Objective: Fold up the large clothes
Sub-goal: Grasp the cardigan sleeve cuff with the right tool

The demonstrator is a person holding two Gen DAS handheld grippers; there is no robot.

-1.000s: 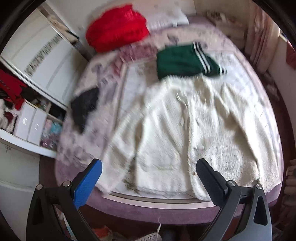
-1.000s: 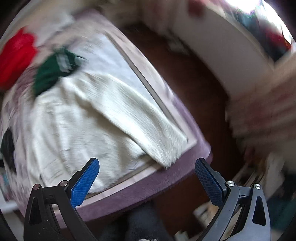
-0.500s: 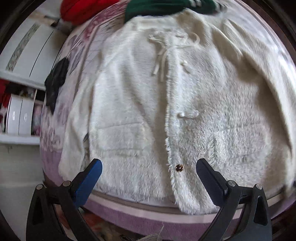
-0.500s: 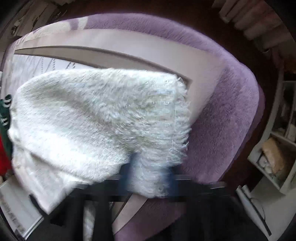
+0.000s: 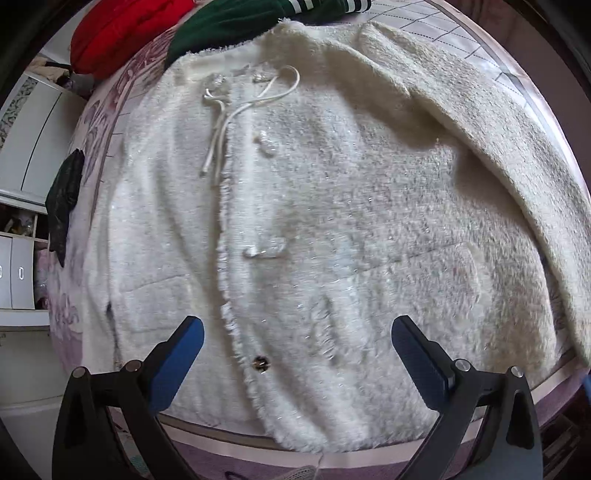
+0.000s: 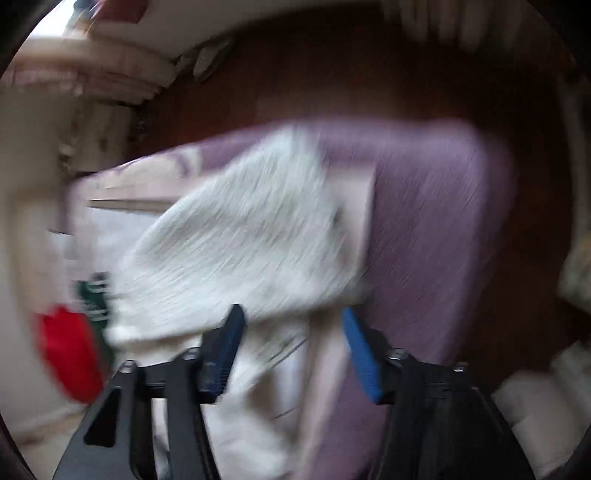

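A fluffy white cardigan [image 5: 332, 203] lies spread front-up on the bed, with a drawstring at the neck and a gold button near the hem. My left gripper [image 5: 297, 328] hovers wide open just above the hem, with nothing between its blue pads. One sleeve [image 5: 498, 129] runs down the right side. In the blurred right wrist view the end of that sleeve [image 6: 251, 240] lies on the purple bed cover [image 6: 424, 221]. My right gripper [image 6: 292, 315] is at the sleeve's edge with its jaws opening. Cloth shows between the pads, which do not press on it.
At the head of the bed lie a red cushion [image 5: 122, 29] and a green striped garment [image 5: 236, 26]. A dark garment [image 5: 64, 195] sits at the bed's left edge, beside white drawers [image 5: 18, 273]. Brown floor [image 6: 369, 74] lies beyond the bed's corner.
Both grippers have dropped toward the bed. The left one now hangs close over the cardigan's hem. The right one reached the sleeve end, closed on it, rolled, and its jaws have parted again.
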